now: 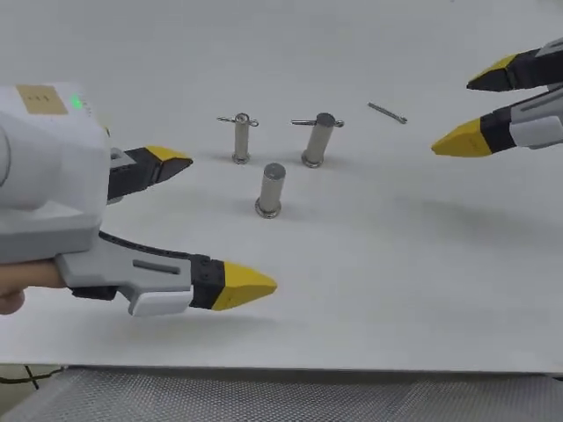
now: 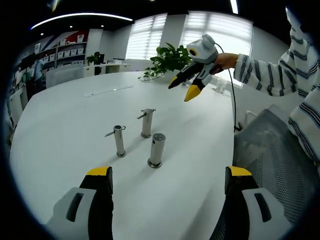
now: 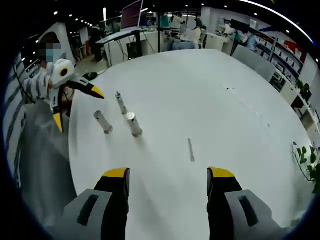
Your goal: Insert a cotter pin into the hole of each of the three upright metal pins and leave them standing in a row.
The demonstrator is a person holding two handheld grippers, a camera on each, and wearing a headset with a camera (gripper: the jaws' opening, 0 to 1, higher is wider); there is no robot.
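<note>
Both pairs of fingers wide and empty, the right gripper (image 1: pixel 453 116) faces the thin loose metal cotter pin (image 1: pixel 387 112), likely meant for the bare upright steel pin (image 1: pixel 271 190) before the left gripper (image 1: pixel 231 221).

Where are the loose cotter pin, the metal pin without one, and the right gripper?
loose cotter pin (image 1: pixel 387 112), head view, middle of its shaft.
bare metal pin (image 1: pixel 271 189), head view, middle of its barrel.
right gripper (image 1: pixel 451 116), head view, midway between its yellow tips.
</note>
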